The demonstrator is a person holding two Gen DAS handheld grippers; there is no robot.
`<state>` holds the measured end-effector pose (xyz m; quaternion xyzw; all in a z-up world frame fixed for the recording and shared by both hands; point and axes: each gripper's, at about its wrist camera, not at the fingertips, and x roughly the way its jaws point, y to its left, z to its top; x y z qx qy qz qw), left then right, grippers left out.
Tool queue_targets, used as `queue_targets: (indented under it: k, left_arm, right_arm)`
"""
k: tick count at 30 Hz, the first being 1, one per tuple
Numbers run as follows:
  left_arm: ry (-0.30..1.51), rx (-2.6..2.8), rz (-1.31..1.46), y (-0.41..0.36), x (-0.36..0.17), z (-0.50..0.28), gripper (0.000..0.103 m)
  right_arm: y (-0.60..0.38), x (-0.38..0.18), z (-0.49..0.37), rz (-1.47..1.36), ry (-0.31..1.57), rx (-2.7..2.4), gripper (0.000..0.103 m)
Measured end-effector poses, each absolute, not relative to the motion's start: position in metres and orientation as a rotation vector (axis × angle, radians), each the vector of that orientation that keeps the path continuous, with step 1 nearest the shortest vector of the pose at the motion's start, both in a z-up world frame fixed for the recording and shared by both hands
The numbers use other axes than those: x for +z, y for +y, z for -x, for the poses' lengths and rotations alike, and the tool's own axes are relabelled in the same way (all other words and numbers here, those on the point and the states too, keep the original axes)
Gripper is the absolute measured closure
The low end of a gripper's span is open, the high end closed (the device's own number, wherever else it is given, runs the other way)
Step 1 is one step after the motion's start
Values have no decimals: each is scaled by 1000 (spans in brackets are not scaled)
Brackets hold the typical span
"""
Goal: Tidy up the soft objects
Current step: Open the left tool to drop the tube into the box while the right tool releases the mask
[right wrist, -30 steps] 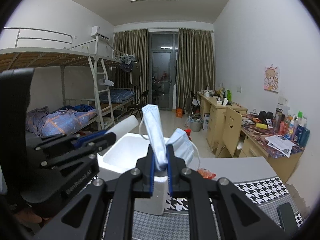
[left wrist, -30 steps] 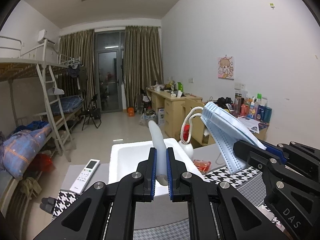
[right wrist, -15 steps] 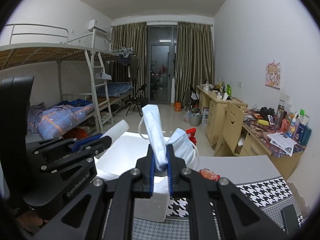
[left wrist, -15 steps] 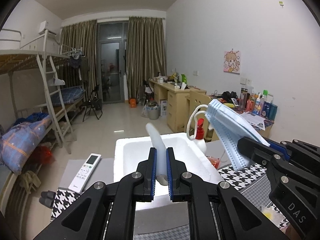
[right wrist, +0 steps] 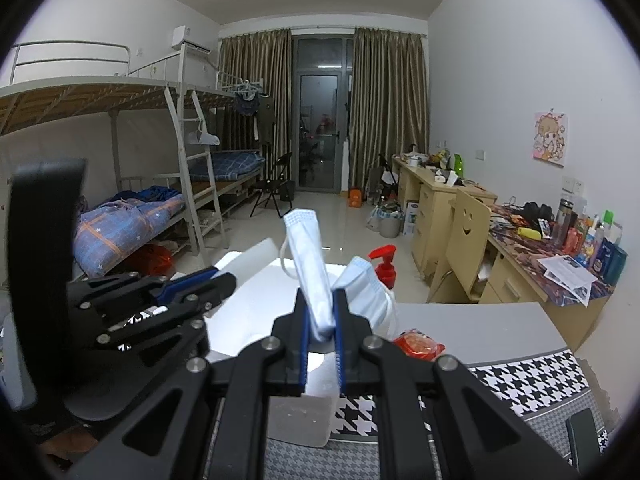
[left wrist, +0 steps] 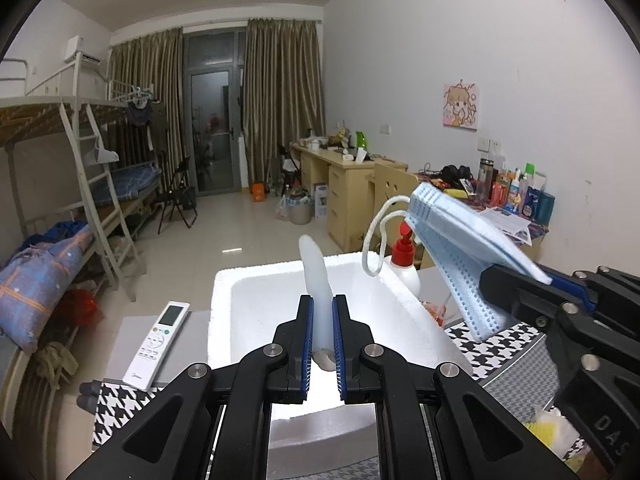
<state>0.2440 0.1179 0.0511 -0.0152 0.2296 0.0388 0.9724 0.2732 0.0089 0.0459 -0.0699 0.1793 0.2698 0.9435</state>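
Observation:
My left gripper [left wrist: 320,316] is shut on a pale translucent soft tube [left wrist: 316,276] that stands up over the white foam box [left wrist: 256,280]. My right gripper [right wrist: 320,312] is shut on a folded stack of blue face masks [right wrist: 308,256] with white ear loops, held above the box's right side. In the left wrist view the masks [left wrist: 460,248] and the right gripper [left wrist: 516,280] show at the right. In the right wrist view the left gripper [right wrist: 224,280] and the tube [right wrist: 260,256] show at the left.
A white remote control [left wrist: 158,344] lies left of the box. A white pump bottle with a red top [left wrist: 404,264] and a red packet [right wrist: 418,346] sit right of it. The table has a grey top and a houndstooth cloth [right wrist: 528,384]. Yellow wrappers [left wrist: 548,432] lie near right.
Both grippers have moved down and forward over the foam box, each still holding its object. The pump bottle came into view behind the masks.

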Motion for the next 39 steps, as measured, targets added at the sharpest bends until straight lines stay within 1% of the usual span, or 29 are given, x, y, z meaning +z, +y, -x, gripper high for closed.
queue_targets:
  k: [2,4,6,8,9,12,14,19,39]
  left_arm:
    - [483,64,41,121,48,-248,91]
    - [499,65,32,120,44,-251,84]
    - [514,97,21,121,42,-252,70]
    - [509,122,16,123,42,-249,27]
    - [494,135,17,124,44,-246,22]
    - [468,174,14,129,49,-239,18]
    - [464,188,29,133,51,-234,8]
    - [409,245,34,139,57,-222,1]
    - [375,362,65,171,60,-191,1]
  right_arm:
    - [10,46,-274,144,364,553,90]
    - [9,46,-275,144,361,545,90]
    - [8,46,-276,144,362,541,90]
    - [7,46,-277,141,365,540,90]
    - [7,46,-277,140,364,539,90]
    - [8,47,-277,138,365,544,90]
    - [9,48,-279,132,367,549,90]
    - [13,46,-285,133,380,558,90]
    - [43,46,-292,152,431,635,89]
